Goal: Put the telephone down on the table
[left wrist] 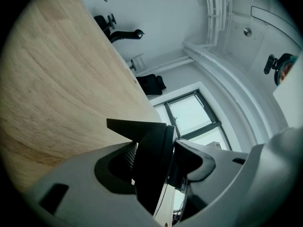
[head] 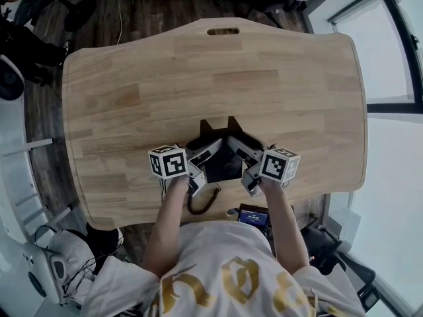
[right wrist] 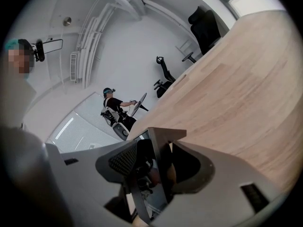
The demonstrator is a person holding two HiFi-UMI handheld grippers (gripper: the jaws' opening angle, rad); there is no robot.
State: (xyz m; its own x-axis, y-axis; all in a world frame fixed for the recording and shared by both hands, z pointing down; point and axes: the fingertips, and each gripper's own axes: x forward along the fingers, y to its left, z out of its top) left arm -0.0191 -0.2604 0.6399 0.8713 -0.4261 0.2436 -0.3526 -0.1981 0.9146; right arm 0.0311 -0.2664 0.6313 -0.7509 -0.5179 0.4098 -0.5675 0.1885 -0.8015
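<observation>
A black telephone [head: 221, 164] hangs just above the near part of the wooden table [head: 132, 91], gripped from both sides. My left gripper [head: 203, 156] is shut on its left edge and my right gripper [head: 243, 154] on its right edge. A coiled black cord [head: 201, 203] dangles from the telephone over the table's near edge. In the left gripper view the telephone's dark edge [left wrist: 152, 160] fills the space between the grey jaws. The right gripper view shows the other thin black edge [right wrist: 161, 162] pinched the same way. The telephone's underside is hidden.
The table has a cable slot [head: 223, 31] at its far edge. A small device with a lit screen [head: 254, 216] sits below the near edge by the person's body. Windows [head: 396, 58] run along the right; office chairs [right wrist: 206, 25] and another person [right wrist: 113, 105] are beyond the table.
</observation>
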